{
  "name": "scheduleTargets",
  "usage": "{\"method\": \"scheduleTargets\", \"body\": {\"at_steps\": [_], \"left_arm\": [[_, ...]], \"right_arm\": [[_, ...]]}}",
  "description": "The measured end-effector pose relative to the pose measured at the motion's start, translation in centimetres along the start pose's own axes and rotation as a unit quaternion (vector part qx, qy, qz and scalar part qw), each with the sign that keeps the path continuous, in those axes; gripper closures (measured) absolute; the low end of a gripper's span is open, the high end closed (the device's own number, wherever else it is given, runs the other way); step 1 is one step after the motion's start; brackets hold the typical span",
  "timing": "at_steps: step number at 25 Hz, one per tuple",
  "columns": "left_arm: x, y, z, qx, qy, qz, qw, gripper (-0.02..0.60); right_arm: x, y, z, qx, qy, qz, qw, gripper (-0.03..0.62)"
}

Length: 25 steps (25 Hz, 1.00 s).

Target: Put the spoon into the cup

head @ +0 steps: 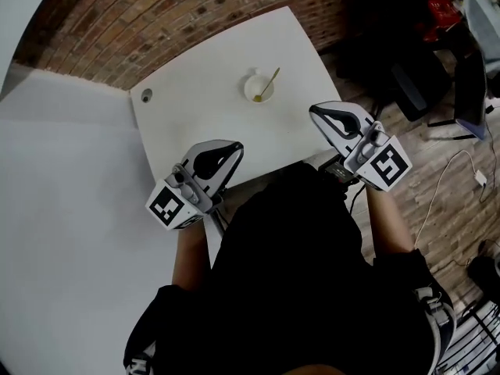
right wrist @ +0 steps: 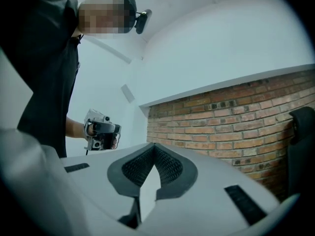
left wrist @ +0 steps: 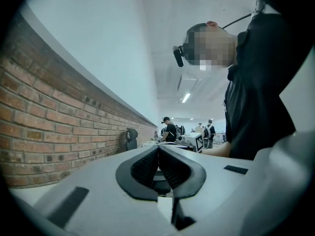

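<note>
The left gripper (left wrist: 158, 150), jaws pressed together with nothing between them, faces along a brick wall (left wrist: 44, 127). A black chair (left wrist: 131, 137) stands at the wall's far end. Beyond it are people in dark clothes (left wrist: 170, 129), and a person in black (left wrist: 261, 82) looms farthest from the wall.

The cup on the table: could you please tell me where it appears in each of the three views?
Head view: the white cup stands on the white table, upper centre, with the spoon in it.
Left gripper view: not in it.
Right gripper view: not in it.
Shared landmark: the brick wall, at the top of the head view, left in the left gripper view, right in the right gripper view.
</note>
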<state>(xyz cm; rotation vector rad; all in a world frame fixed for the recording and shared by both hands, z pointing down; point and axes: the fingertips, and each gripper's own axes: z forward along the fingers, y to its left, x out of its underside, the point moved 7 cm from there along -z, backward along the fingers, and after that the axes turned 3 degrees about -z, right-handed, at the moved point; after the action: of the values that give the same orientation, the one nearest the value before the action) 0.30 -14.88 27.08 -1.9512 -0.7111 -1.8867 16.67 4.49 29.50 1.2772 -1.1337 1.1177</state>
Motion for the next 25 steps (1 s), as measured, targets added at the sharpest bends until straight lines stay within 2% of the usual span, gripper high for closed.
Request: {"method": "scheduleTargets", "body": {"at_steps": [3,6,9,11,13,15,18,23,25], "left_arm": [[0.5,-2.2,-1.3,0.015,0.001,-0.012,0.9998,0.565],[0.1,-4.7,-3.2,0.030,-0.018,-0.007,0.9994,0.565],[0.6,-6.9,-5.8,0.039,-0.036,-0.030,0.9982,0.565],[1.8,-8.2,-7.2,0.039,-0.032,-0.055,0.9972,0.565],[3.2,-8.9,-8.2,0.036,-0.029,-0.061,0.9970,0.565],[4.3,-9.5,-8.8,0.029,-0.038,-0.064,0.9968,0.565],[5.1,-11.3,-9.5,0.014,-0.053,-0.078,0.9954,0.565],[5.5,-15.3,-9.5,-0.023,-0.045,-0.068,0.9964,0.565],[5.8,-17.1,-8.6,-0.039,-0.049,-0.070,0.9956,0.565]], "right_arm": [[-0.5,3.1,-0.8,0.000,0.009,0.006,1.000,0.588],[-1.3,6.6,-0.7,-0.002,0.004,0.019,1.000,0.588],[-0.3,9.6,-0.8,0.014,0.054,0.028,0.998,0.588],[-0.1,11.5,-1.1,0.014,0.074,0.037,0.996,0.588],[0.0,13.3,-1.6,0.006,0.090,0.040,0.995,0.588],[0.6,14.8,-1.9,-0.013,0.105,0.033,0.994,0.588],[1.7,16.6,-2.7,-0.046,0.156,0.010,0.987,0.588],[1.4,18.8,-4.8,-0.129,0.148,-0.005,0.980,0.588],[1.3,19.5,-6.3,-0.160,0.157,-0.034,0.974,0.588]]}}
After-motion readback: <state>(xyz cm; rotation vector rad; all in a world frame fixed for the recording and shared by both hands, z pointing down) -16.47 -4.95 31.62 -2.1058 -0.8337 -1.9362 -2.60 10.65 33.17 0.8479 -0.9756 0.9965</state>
